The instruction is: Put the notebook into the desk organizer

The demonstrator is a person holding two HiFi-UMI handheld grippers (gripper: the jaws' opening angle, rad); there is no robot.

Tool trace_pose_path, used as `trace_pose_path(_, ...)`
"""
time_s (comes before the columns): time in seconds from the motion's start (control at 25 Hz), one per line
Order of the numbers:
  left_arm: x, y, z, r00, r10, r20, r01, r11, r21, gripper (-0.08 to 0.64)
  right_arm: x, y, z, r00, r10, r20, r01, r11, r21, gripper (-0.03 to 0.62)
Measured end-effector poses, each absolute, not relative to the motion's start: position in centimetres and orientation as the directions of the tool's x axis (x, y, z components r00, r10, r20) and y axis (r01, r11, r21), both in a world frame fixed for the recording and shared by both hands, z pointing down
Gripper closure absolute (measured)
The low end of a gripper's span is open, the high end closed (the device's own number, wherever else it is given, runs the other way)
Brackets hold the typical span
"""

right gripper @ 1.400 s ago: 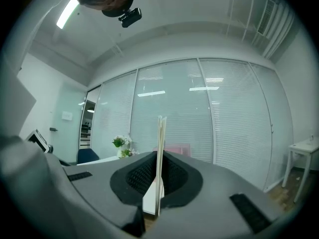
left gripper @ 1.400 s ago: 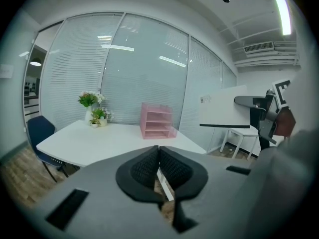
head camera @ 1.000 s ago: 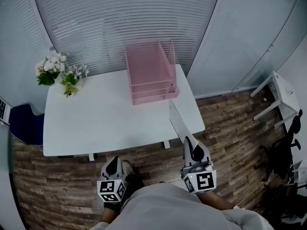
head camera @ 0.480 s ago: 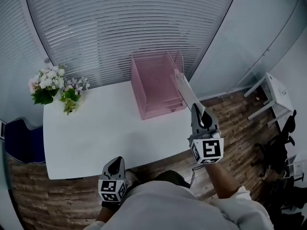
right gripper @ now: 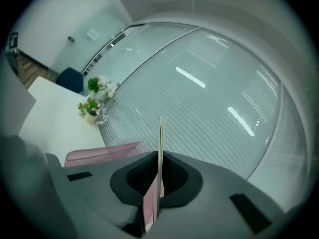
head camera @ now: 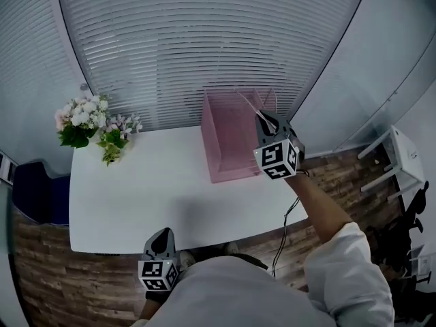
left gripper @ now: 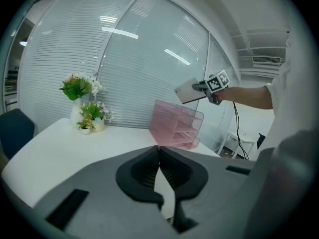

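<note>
The pink mesh desk organizer (head camera: 228, 142) stands at the back right of the white table (head camera: 136, 196). My right gripper (head camera: 266, 120) hangs above the organizer's right side, shut on the thin notebook (head camera: 249, 103), which shows edge-on and points toward the blinds. In the right gripper view the notebook (right gripper: 160, 143) stands upright between the jaws, with the organizer (right gripper: 99, 155) low at the left. The left gripper view shows the notebook (left gripper: 187, 90) held flat above the organizer (left gripper: 177, 128). My left gripper (head camera: 161, 240) sits low by the table's front edge, shut and empty.
A vase of flowers (head camera: 95, 125) stands at the table's back left corner. Slatted blinds and glass walls rise right behind the table. A blue chair (head camera: 30, 189) is at the left, a small white table (head camera: 402, 145) at the right on the wood floor.
My right gripper has risen with the notebook from below the table's front right corner, forward to above the organizer. The left gripper has stayed put.
</note>
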State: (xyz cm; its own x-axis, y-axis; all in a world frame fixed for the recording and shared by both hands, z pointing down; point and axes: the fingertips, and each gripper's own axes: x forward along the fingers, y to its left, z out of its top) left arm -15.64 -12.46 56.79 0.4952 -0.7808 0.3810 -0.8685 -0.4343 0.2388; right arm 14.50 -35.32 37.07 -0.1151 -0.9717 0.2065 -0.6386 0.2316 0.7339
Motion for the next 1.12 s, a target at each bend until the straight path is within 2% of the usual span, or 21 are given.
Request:
trace_pose_path(0.28,-16.4,-11.6,57.4,0.395,-0.827,0.400,-0.915,-0.316,0.250,0.551,12.7,-42.0,42.9,-0.134,-0.914,0.384,-0.242,0.406,0.881,0.571)
trace_pose_path(0.56,-16.3,-11.2,58.3,0.339,-0.842,0.419,-0.934,-0.247,0.260,0.551,11.5,-42.5,48.8,-0.142,-0.828,0.542,0.032,0.544,0.839,0.571)
trace_pose_path(0.68,-16.4,-11.8,59.1,0.330,-0.843,0.424,-0.936,-0.234,0.264,0.551,11.2,-42.2,51.3,-0.132,-0.789,0.600,0.098,0.592,0.800,0.571)
trace_pose_path(0.88,-15.6,-12.8,59.2,0.339,-0.840,0.424,-0.932,-0.239,0.272,0.551,11.4,-41.2,53.7,-0.122,-0.721,0.682,0.131,0.670,0.731,0.559)
trace_pose_path(1.12,-14.6,-14.1,59.1,0.363,-0.827,0.428,-0.925,-0.264,0.275,0.551,11.7,-40.3,55.1,-0.137,-0.615,0.776,0.088,0.773,0.628,0.528)
